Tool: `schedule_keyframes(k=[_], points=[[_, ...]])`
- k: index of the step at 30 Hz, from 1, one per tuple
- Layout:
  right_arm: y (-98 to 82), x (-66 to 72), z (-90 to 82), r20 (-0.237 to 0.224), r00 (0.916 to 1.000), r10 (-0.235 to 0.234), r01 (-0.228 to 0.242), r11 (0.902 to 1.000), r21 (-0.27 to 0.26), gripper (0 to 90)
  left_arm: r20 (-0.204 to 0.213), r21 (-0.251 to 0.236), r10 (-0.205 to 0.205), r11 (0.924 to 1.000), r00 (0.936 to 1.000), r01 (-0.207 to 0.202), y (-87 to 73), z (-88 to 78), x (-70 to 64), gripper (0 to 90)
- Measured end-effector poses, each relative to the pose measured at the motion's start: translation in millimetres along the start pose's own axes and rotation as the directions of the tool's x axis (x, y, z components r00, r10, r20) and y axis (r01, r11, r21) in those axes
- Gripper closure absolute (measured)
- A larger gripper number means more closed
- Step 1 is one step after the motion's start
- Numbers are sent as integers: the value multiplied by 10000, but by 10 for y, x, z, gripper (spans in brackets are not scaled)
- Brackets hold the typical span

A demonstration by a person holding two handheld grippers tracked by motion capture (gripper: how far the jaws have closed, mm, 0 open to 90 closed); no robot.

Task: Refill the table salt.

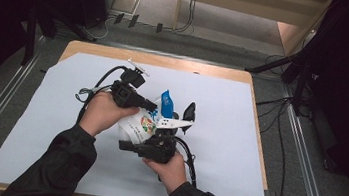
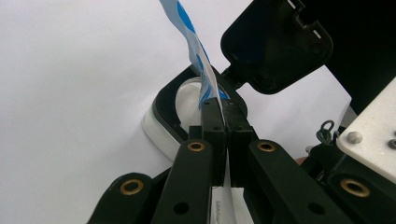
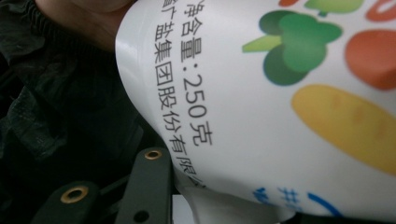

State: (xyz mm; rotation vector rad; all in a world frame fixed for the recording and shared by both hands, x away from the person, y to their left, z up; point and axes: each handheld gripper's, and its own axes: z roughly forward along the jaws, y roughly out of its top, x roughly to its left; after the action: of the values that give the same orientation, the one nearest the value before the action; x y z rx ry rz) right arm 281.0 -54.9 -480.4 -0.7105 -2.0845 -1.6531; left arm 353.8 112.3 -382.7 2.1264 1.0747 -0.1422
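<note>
A white pouch (image 1: 140,124) printed with coloured vegetables hangs between the two grippers over the middle of the table. Its blue-and-white top edge (image 2: 194,42) is clamped in my left gripper (image 2: 223,106), whose jaws are pressed together on it; from above, that gripper (image 1: 153,106) points right. Just beyond stands a white tub with a black rim (image 2: 163,114) and its black lid (image 2: 275,44) flipped up. My right gripper (image 1: 129,146) points left under the pouch's lower end. In the right gripper view the pouch (image 3: 261,116) lies against one finger (image 3: 148,186); the other is hidden behind it.
A white sheet (image 1: 238,136) covers the wooden table (image 1: 176,64). The tub's raised lid (image 1: 189,111) stands right of the hands. Cables trail from both grippers. Dark stands and floor cables surround the table.
</note>
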Motion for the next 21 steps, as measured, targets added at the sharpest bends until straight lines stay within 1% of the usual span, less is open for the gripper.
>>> schedule_keyframes(k=[1,3,6,8,10,13,21], points=[[3,1,2,-14,10000,29,-29,10000,23,639,6,35,11,10000,10000,-11,-1,0,7,900],[5,10,4,71,9999,-74,73,9999,109,636,6,30,10,10000,10000,-10,-2,-1,10,900],[6,14,-1,210,9997,-130,128,9998,124,675,24,10,7,10000,10000,-7,-2,-3,7,900],[10,12,-8,223,9997,-92,89,9999,121,679,56,-56,-4,10000,10000,4,-1,0,3,900],[11,15,-11,268,9996,-127,124,9999,116,682,3,-70,28,10000,10000,-28,-1,5,-8,900],[14,12,-18,182,9998,-68,66,9999,78,688,37,-86,78,9999,10000,-77,2,7,-14,898],[21,-7,-28,-237,9996,171,-173,9998,-70,690,324,-124,-46,9999,9995,50,7,12,-16,859]])
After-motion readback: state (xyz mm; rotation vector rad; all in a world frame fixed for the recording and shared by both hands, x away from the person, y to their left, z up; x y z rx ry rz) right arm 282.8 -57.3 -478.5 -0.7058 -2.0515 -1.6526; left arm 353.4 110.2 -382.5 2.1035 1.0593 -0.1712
